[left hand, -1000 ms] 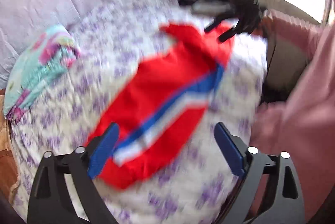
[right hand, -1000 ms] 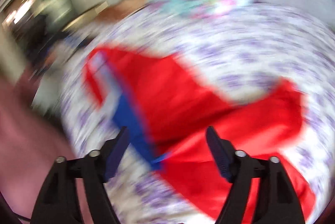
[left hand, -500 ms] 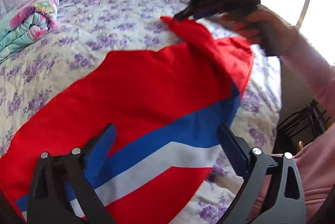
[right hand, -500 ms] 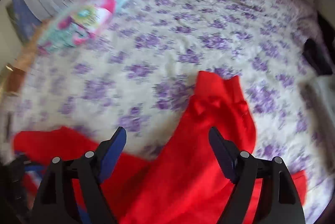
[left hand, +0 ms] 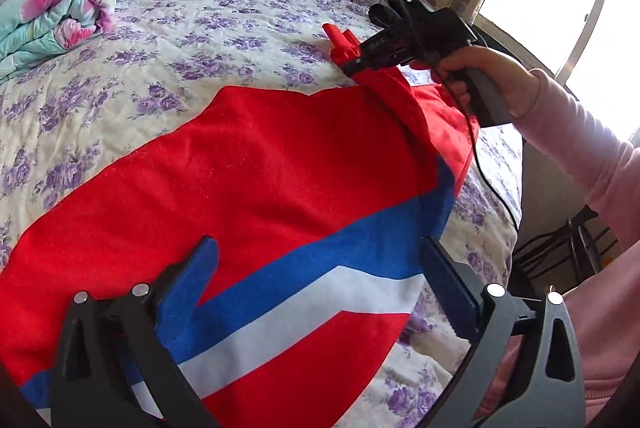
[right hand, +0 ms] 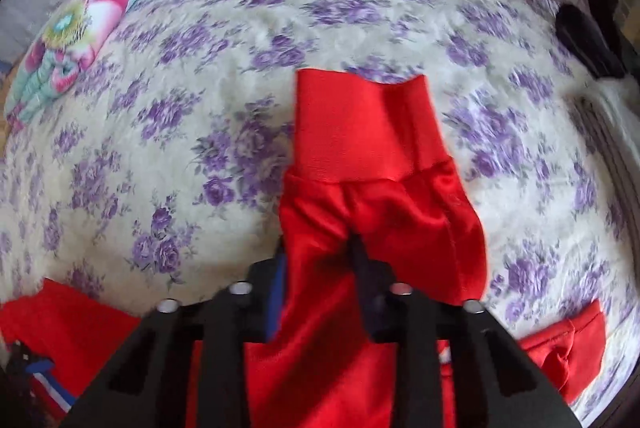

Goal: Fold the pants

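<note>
Pants [left hand: 256, 179]: red, blue-white stripe, spread at bed [left hand: 224, 11] edge. Right tool [right hand: 320, 260] clamps ribbed cuff [right hand: 356, 131]. Left tool [left hand: 320, 280] wide apart, holding nothing.

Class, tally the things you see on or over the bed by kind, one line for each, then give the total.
Red pants: 1
Folded floral blanket: 1
Handheld claws: 2, the left claw and the right claw
Dark item at the bed's far edge, kind unclear: 1
Total: 5
</note>
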Motion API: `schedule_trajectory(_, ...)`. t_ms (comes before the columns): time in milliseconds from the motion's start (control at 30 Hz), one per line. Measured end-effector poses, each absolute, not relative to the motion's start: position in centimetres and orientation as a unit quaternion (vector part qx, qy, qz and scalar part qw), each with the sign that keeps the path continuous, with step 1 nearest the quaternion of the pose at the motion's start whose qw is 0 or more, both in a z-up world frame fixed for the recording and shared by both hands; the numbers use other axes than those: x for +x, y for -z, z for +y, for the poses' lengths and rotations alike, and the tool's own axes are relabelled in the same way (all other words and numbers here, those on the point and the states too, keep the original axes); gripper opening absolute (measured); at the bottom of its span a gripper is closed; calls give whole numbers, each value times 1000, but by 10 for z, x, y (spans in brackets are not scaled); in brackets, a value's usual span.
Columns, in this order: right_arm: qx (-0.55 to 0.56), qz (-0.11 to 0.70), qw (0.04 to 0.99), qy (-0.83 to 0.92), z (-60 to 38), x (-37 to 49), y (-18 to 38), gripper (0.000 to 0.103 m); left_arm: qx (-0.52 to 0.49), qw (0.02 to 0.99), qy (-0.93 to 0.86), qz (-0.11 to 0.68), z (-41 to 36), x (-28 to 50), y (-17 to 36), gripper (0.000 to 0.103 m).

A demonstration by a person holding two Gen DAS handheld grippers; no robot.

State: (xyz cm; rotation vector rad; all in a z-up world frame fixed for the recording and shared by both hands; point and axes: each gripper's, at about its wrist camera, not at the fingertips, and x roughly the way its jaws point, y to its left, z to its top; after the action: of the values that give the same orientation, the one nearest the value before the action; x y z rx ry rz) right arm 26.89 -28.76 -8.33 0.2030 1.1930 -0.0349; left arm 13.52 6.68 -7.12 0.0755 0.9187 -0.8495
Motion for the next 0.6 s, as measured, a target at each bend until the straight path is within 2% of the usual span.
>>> schedule_trajectory(167, 172, 527, 832, -29, -307, 250, 54, 10, 35, 810, 398, 429, 68, 135, 71, 98)
schedule_trajectory(367, 365, 362, 845, -143, -385, 168, 11, 10, 42, 813, 394, 427, 66, 134, 72, 98)
schedule_trajectory(500, 461, 265, 838, -125, -446, 88, 50, 10, 39, 812, 395, 428, 66, 135, 72, 98)
schedule_trajectory(600, 513, 280, 810, -53, -479, 45, 111, 15, 31, 809, 398, 431, 68, 137, 72, 98)
